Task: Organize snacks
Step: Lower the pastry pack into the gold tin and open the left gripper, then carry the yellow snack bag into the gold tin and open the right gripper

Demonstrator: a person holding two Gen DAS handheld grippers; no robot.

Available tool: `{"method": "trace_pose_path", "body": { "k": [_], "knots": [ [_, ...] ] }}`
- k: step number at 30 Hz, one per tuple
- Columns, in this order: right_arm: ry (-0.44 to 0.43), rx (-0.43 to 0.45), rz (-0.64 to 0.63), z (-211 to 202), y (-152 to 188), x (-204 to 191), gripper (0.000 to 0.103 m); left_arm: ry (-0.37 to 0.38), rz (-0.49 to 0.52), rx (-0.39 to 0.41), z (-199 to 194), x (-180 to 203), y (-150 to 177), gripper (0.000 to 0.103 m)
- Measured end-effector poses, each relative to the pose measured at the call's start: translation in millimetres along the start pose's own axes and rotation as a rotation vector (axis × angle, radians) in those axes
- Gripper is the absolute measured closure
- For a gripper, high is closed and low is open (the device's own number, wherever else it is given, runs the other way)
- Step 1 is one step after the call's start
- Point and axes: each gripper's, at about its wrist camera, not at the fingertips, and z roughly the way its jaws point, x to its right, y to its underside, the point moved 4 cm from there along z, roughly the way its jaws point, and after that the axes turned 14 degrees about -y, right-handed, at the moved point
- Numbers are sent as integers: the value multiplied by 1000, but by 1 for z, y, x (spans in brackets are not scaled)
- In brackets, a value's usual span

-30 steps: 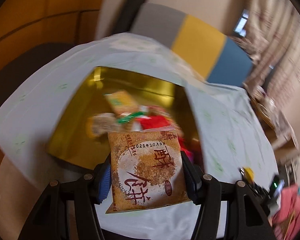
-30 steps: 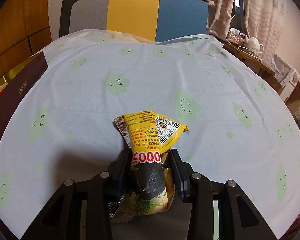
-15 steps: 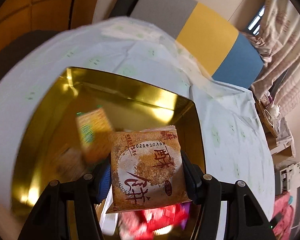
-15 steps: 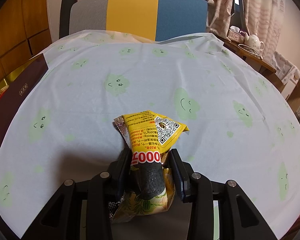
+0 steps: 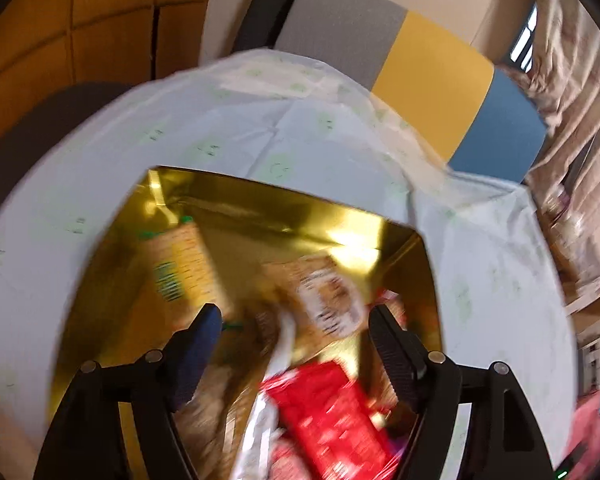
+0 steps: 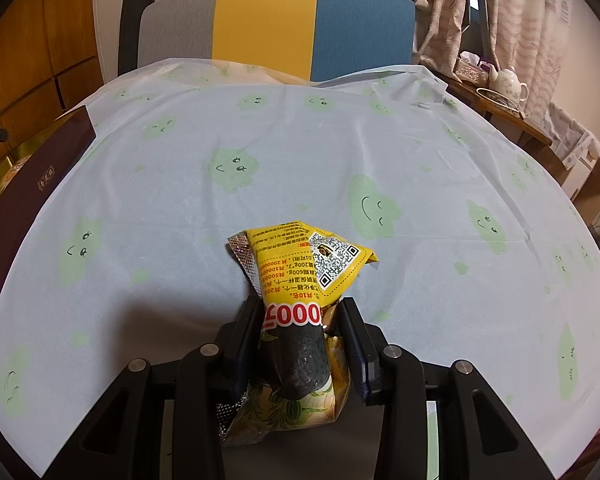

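In the left wrist view my left gripper [image 5: 296, 320] hangs over the gold box [image 5: 260, 204]. Its jaws are opening and stand wide, with nothing pressed between them. The brown cracker packet [image 5: 324, 300] lies blurred below them inside the box, among a tan and green packet [image 5: 176, 264] and a red packet [image 5: 328, 412]. In the right wrist view my right gripper [image 6: 300, 320] is shut on a yellow snack packet [image 6: 300, 276], held just above the cloud-print tablecloth [image 6: 284, 148].
A dark maroon box lid [image 6: 32, 192] leans at the table's left edge, with the gold box [image 6: 0, 172] behind it. A grey, yellow and blue chair [image 6: 268, 24] stands at the far side. A side table with a teapot [image 6: 508, 80] is at the right.
The left gripper moved over the gold box, then spread its jaws and let go of the brown cracker packet, which dropped into the box. The right gripper and its yellow packet stayed still.
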Motion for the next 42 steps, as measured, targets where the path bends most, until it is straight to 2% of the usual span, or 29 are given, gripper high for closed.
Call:
{"method": "trace_pose_path", "body": {
  "k": [5,12,17,28,39,42],
  "knots": [
    [6,4,-1,1,1,-2,62,-60,73,65,-32,1,32,27],
    [16,11,0,1,5,-5,62,-63,132,120,-67,2,69,27],
    [17,11,2,1,5,-6,62,-62,148,128,-82,2,91,26],
    [24,-16,-1,2,1,-6,62,-59,157,115,-92,-6,120,26],
    [48,-72,-2,6,-6,-8,63,-75,135,117,-91,-28,129,26],
    [32,-102,44,6,-9,-4,64,-78,124,112,-89,-35,129,26]
  ]
}}
